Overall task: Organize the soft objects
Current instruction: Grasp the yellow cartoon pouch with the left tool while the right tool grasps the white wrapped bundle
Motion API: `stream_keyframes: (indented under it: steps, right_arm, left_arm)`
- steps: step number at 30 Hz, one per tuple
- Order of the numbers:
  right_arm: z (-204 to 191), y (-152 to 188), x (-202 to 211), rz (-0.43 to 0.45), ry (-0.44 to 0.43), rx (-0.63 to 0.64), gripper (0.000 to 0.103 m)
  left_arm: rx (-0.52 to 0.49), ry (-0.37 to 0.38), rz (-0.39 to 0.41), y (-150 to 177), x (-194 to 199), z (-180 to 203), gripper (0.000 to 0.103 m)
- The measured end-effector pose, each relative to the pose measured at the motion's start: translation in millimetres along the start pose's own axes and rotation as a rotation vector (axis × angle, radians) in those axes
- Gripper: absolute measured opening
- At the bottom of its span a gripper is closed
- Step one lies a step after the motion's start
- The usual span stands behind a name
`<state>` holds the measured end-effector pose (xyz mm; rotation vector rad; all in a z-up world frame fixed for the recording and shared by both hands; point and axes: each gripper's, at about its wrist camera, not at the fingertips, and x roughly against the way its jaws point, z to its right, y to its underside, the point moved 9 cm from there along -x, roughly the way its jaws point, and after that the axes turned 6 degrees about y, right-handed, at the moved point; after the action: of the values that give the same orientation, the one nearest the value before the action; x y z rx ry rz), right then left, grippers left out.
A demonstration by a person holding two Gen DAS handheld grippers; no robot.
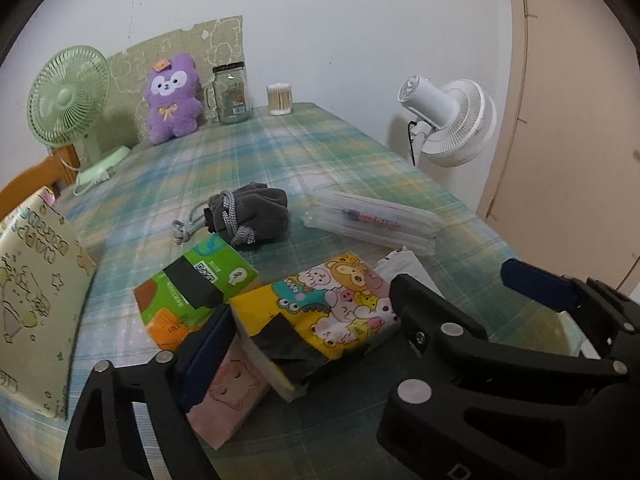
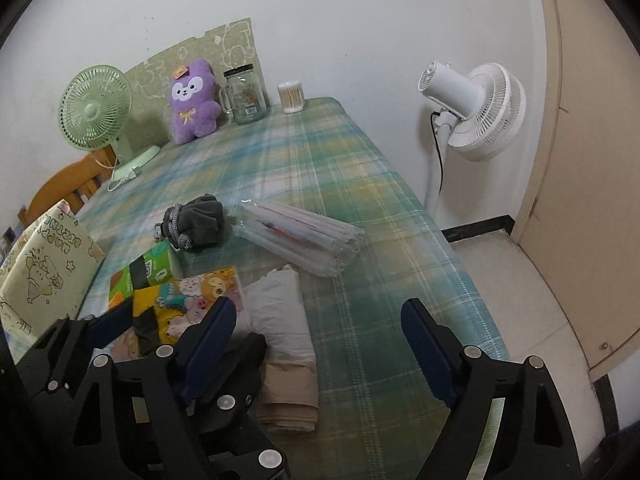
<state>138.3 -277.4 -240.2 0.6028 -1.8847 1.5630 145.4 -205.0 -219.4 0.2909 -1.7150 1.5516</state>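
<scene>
while fingers [image 1: 212, 344] stand apart | yellow tissue pack [image 1: 320, 312] between, seemingly untouched

Plaid table [image 2: 340, 184], tissue packs [image 1: 320, 300], pouch [image 1: 256, 212], fan [image 1: 68, 100]

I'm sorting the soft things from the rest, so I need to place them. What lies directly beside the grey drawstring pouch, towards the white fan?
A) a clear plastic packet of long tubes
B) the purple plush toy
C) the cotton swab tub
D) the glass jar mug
A: the clear packet lies flat next to the grey pouch mid-table, while the plush, jar and swabs stand at the far wall.
</scene>
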Motion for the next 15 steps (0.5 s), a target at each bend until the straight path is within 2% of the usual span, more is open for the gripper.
stream_keyframes:
  steps: [2,7,15]
  right_arm:
    - [-2.3,-0.9,-0.2,0.002,-0.004,0.004,0.084]
    - [-10.8,-2.3,0.3,0.004,-0.029,0.005,0.084]
    - [-20.2,-2.7,2.7,0.013,-0.042,0.005,0.082]
  left_arm:
    - [0.003,-0.014,-0.003,-0.3,-0.6,-3.4,0.077]
    - [0.023,-0.041,0.005,-0.4,4.0,-13.9,0.071]
    - [0.018,-0.101,0.028,3.4,12.6,-23.5,0.069]
